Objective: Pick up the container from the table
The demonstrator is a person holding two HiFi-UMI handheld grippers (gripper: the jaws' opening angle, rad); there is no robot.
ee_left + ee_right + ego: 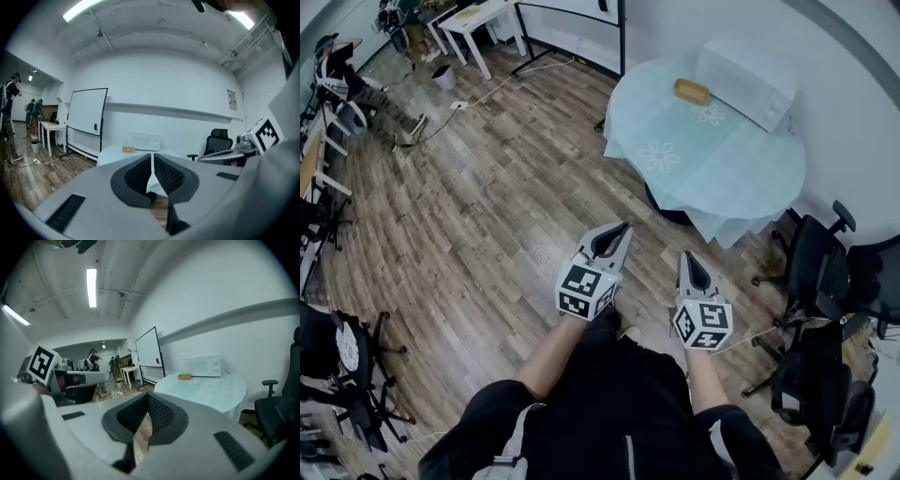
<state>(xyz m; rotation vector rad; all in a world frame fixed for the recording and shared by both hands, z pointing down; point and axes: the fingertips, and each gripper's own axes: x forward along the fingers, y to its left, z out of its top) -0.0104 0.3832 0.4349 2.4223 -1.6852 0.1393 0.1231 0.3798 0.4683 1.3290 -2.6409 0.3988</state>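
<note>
Left gripper (622, 231) and right gripper (687, 256), both closed and empty. The container (692, 91) lay on the table (741, 169), upper right, well beyond both, straight above the right gripper, long axis crosswise.

Container (692, 91): a small, low, oblong box of tan-yellow colour; no finer detail can be made out.
Pose: laid flat on its base, its long side set roughly along the front of the white microwave (745, 80).
Place: on the far part of the table (722, 178), close to the rim on the wall side, just beside the microwave's near left corner; whether the two touch cannot be told.
Left gripper view: the container (128, 149) is seen small, low in front of the microwave (144, 140).
Right gripper view: the container (184, 377) is seen on the table (211, 387), left of the microwave (201, 366).
Table: round, draped in a pale blue-green cloth printed with white flowers.
</note>
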